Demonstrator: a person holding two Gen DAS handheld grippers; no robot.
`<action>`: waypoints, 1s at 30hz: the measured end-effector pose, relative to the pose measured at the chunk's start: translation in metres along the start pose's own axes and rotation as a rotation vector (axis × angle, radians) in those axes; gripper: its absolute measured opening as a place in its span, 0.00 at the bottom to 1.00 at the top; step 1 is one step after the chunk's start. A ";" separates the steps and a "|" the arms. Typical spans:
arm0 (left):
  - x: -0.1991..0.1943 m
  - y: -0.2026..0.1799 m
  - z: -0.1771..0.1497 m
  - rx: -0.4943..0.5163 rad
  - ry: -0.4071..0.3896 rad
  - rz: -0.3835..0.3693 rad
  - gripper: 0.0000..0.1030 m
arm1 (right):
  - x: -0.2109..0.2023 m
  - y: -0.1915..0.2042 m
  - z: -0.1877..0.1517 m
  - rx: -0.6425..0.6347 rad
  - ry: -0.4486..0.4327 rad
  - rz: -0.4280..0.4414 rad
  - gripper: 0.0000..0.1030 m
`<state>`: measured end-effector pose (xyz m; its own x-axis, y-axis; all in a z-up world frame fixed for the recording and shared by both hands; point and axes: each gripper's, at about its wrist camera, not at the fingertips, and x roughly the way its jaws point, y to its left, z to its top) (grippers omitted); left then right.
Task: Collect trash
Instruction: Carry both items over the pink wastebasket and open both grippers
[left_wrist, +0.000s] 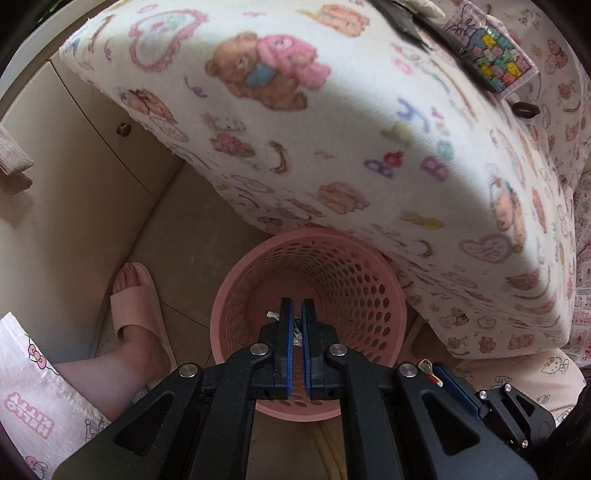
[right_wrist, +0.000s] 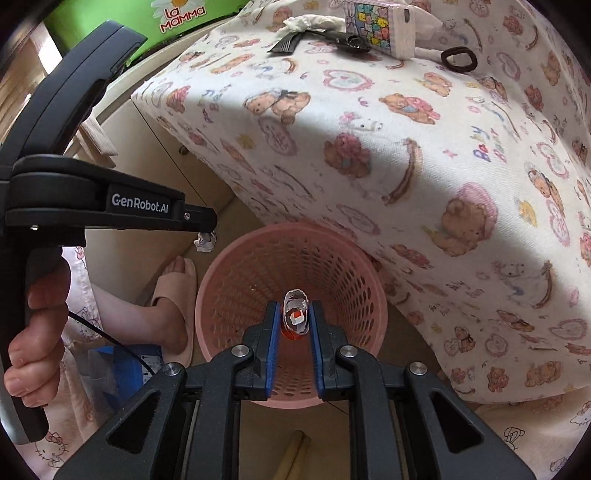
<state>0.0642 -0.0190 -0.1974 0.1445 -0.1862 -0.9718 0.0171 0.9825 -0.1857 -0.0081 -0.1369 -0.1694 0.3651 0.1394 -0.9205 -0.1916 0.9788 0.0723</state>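
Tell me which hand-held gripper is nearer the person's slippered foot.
Left. The left hand-held gripper hangs over the pink basket on the side of the slippered foot; the right hand-held gripper sits farther across.

A table draped in a white cloth printed with teddy bears and hearts (right_wrist: 369, 155) fills the upper right of both views. Toward the top of the right-wrist frame, a black comb (right_wrist: 284, 45), a crumpled white tissue (right_wrist: 310, 23), a colourful patterned pack (right_wrist: 376, 31) and a dark hair tie (right_wrist: 459, 59) lie on it, close together. A green sign reading "La Mamma" (right_wrist: 177, 16) shows at the upper left. Below, at the left, stands a beige cabinet with a small round knob (left_wrist: 124, 129), and a foot in a pale pink slipper (left_wrist: 135, 310) rests on the tan floor (cartoon-cat pyjamas beside it).
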 end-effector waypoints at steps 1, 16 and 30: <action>0.005 -0.001 0.000 0.005 0.006 0.008 0.03 | 0.005 0.001 -0.001 -0.004 0.010 -0.007 0.15; 0.048 0.010 -0.002 0.034 0.022 0.036 0.03 | 0.067 0.009 -0.012 -0.041 0.074 -0.084 0.15; 0.035 0.020 0.001 -0.007 -0.010 0.097 0.37 | 0.068 0.005 -0.014 -0.021 0.075 -0.099 0.50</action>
<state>0.0702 -0.0060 -0.2351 0.1553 -0.0902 -0.9837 -0.0042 0.9958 -0.0920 0.0028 -0.1249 -0.2373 0.3140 0.0301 -0.9489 -0.1771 0.9838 -0.0274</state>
